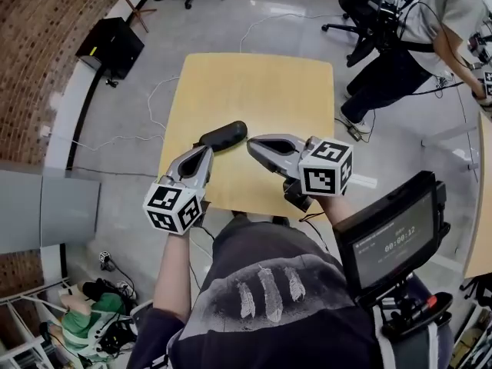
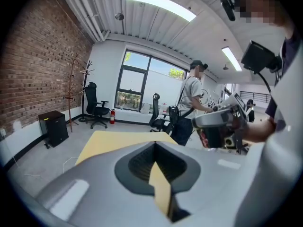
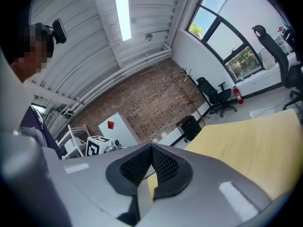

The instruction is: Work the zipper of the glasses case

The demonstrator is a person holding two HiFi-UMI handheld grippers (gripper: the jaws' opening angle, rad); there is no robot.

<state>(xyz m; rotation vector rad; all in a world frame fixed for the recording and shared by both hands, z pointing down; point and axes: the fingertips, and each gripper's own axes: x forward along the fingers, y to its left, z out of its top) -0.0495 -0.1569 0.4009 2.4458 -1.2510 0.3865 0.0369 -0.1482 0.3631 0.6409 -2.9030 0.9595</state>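
The black case [image 1: 224,135] lies on the yellow table [image 1: 254,83], near the edge close to the person. Seen from above, it sits just past the tips of both tongs. The left tongs [image 1: 206,151] are shut tight with nothing in them, and their tip points at the left end of the case. The right tongs [image 1: 250,146] are shut tight too and hold nothing, and their tip is just beside the right end of the case.
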